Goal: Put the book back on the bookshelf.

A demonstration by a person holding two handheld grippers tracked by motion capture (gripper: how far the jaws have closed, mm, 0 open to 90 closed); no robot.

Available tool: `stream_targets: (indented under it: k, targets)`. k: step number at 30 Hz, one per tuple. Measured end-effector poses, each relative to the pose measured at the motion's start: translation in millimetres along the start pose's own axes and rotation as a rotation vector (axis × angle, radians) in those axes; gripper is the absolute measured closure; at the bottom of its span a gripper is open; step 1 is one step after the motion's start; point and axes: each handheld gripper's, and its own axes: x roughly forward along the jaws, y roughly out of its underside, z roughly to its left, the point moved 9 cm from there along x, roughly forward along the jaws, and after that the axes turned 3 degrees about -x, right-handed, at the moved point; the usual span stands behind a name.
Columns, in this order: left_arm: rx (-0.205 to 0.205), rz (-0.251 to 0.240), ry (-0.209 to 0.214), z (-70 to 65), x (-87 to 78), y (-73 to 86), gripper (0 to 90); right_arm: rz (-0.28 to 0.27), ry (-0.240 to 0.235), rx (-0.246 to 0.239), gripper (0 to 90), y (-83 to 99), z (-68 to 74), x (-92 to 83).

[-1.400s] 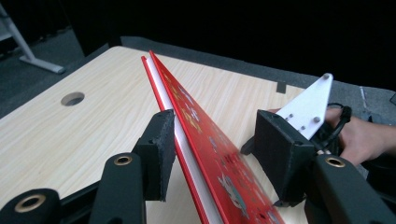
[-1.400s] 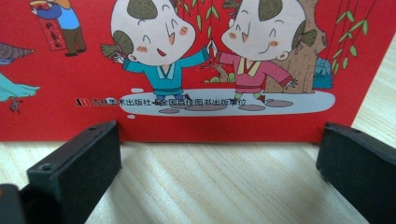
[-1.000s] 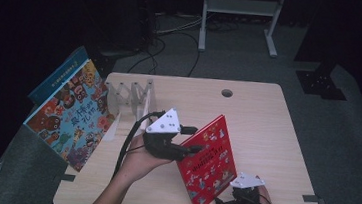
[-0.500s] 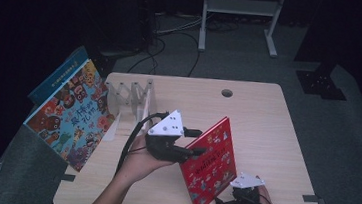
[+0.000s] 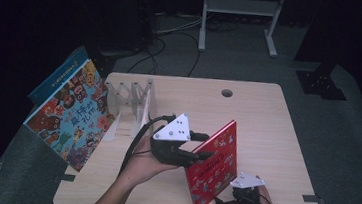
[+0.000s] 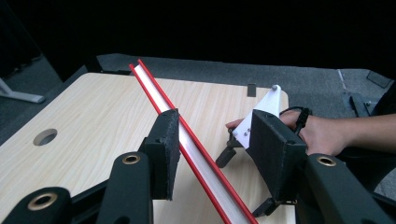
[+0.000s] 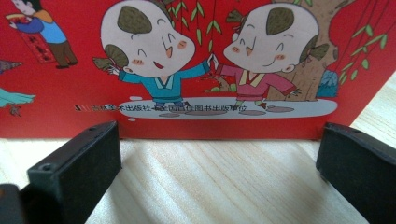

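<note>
- The red book [image 5: 213,168] stands upright on its lower edge on the tabletop [image 5: 267,125], near the front edge.
- The left gripper [image 5: 204,145] straddles the book's top edge; its jaws have just been closing — one pad touches the cover, the other stands clear.
- The right gripper [image 5: 233,195] sits low beside the book's face, jaws spread, pinching nothing.
- A clear rack [image 5: 133,102] and two leaning picture books [image 5: 75,114] stand well apart at the tabletop's left.

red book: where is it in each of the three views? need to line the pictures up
High view: red book stands on edge right of centre, near the table's front edge, between the two grippers.
Left gripper view: its top edge runs diagonally from upper left to bottom centre, between that gripper's fingers.
Right gripper view: its cover spans the upper half, bottom edge on the wood.
Shared landmark: the light wooden table.
</note>
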Motion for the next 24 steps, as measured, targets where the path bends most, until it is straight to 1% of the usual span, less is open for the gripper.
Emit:
stream_targets:
  k: [2, 3, 4, 5, 6, 7, 8, 10, 11, 14, 15, 16, 20, 23, 24]
  targets:
    - [0.002, -0.002, 0.005, -1.8, 0.4, -0.9, 52.5, 0.0, -0.001, 0.0, 0.0, 0.0, 0.1, 0.0]
    - [0.002, 0.005, 0.01, -2.6, 0.4, -0.8, 52.6, 0.0, -0.001, 0.001, 0.0, 0.1, 0.0, -0.1]
    - [0.003, 0.032, 0.017, -4.3, 2.5, 2.2, 53.2, 0.0, -0.001, 0.0, 0.0, 0.0, 0.0, -0.1]
    - [0.003, 0.032, 0.017, -4.3, 2.5, 2.2, 53.2, 0.0, -0.001, 0.0, 0.0, 0.0, 0.0, -0.1]
    - [0.003, 0.048, 0.034, -8.2, 8.5, 7.6, 52.8, -0.001, 0.009, 0.003, 0.0, -0.3, -0.8, 0.2]
    - [0.0, 0.055, 0.039, -9.8, 10.3, 9.6, 52.3, -0.001, 0.011, 0.005, 0.0, -0.4, -1.3, 0.2]
    - [0.005, 0.057, 0.029, -9.5, 10.8, 10.5, 52.3, -0.001, 0.011, 0.004, 0.0, -0.3, -1.4, 0.2]
    - [-0.001, 0.054, 0.031, -9.1, 10.9, 10.5, 52.6, 0.0, 0.012, 0.004, 0.0, -0.3, -1.5, 0.1]
    - [-0.007, 0.057, 0.026, -6.8, 10.0, 11.2, 53.7, 0.0, 0.012, 0.003, 0.0, -0.3, -1.4, 0.1]
    - [-0.004, 0.066, 0.017, -5.4, 9.2, 11.5, 56.5, 0.0, 0.013, 0.002, 0.0, -0.3, -1.5, 0.2]
    - [0.002, 0.081, 0.006, -4.0, 8.4, 11.9, 57.5, -0.002, 0.012, 0.003, 0.0, -0.4, -1.4, 0.2]
    - [0.0, 0.085, 0.005, -2.6, 7.9, 12.1, 58.5, -0.002, 0.012, 0.003, 0.0, -0.4, -1.4, 0.3]
    - [-0.005, 0.092, -0.003, 2.2, 4.7, 11.3, 67.2, 0.0, 0.016, 0.005, 0.0, -0.2, -1.8, 0.2]
    - [0.002, 0.099, -0.007, 4.8, 3.0, 10.6, 73.5, -0.001, 0.012, 0.005, 0.5, -0.2, -1.4, 0.2]
    - [-0.001, 0.106, -0.007, 6.7, 1.6, 10.4, 73.5, -0.005, 0.012, 0.005, 3.4, -0.3, -1.3, -0.5]
